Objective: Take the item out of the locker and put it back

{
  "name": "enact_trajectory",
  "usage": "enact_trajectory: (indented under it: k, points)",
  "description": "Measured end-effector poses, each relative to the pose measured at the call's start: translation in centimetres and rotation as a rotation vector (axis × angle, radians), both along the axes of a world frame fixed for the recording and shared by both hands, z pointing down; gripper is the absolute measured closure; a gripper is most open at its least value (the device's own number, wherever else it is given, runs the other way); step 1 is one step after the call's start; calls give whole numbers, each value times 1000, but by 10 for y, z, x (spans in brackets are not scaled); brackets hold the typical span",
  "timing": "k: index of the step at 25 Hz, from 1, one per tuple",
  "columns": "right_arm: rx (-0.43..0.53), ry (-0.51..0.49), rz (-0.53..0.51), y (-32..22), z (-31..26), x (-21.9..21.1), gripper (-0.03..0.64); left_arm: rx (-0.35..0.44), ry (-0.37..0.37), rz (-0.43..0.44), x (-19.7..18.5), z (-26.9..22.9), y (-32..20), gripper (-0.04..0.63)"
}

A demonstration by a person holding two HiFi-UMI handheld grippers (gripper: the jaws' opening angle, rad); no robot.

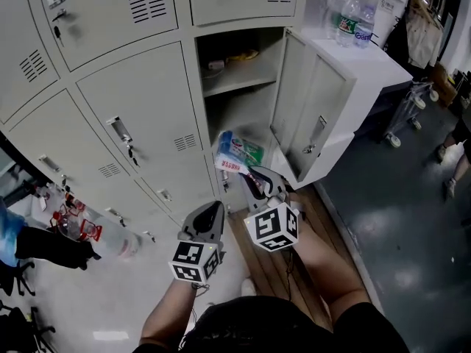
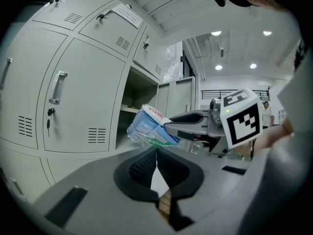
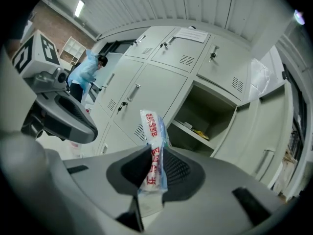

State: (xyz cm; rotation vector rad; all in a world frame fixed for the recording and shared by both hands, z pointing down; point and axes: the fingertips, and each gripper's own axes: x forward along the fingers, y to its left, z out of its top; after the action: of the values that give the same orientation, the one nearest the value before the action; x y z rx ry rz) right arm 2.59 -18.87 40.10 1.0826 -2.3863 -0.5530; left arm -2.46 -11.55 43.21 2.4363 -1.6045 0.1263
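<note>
A flat plastic packet (image 1: 237, 154) with blue, green and red print hangs in front of the open locker (image 1: 243, 116). My right gripper (image 1: 254, 176) is shut on its lower edge; the packet (image 3: 154, 153) stands pinched between the pads in the right gripper view. The same packet (image 2: 149, 129) shows ahead of my left gripper (image 2: 156, 153), whose jaws are pressed together with nothing in them. That left gripper (image 1: 210, 218) sits lower and to the left of the right one, away from the packet.
The locker door (image 1: 316, 105) swings open to the right. A shelf (image 1: 239, 79) inside holds a small yellow item (image 1: 243, 54). Bottles (image 1: 353, 20) stand on a white cabinet top at the right. A person in blue (image 1: 15, 234) stands at the far left.
</note>
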Motion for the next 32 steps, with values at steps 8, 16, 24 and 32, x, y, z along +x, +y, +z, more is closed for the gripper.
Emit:
enact_trajectory:
  k: [8, 16, 24, 32]
  points:
    - [45, 59, -40, -31, 8, 1, 547, -6, 2, -49, 8, 6, -20, 590]
    - [58, 93, -30, -64, 17, -4, 548, -14, 0, -57, 5, 9, -43, 591]
    - [59, 130, 6, -110, 30, -17, 549, -21, 4, -17, -10, 16, -85, 591]
    - [61, 161, 41, -165, 48, -39, 549, -46, 7, 6, -33, 26, -134, 589]
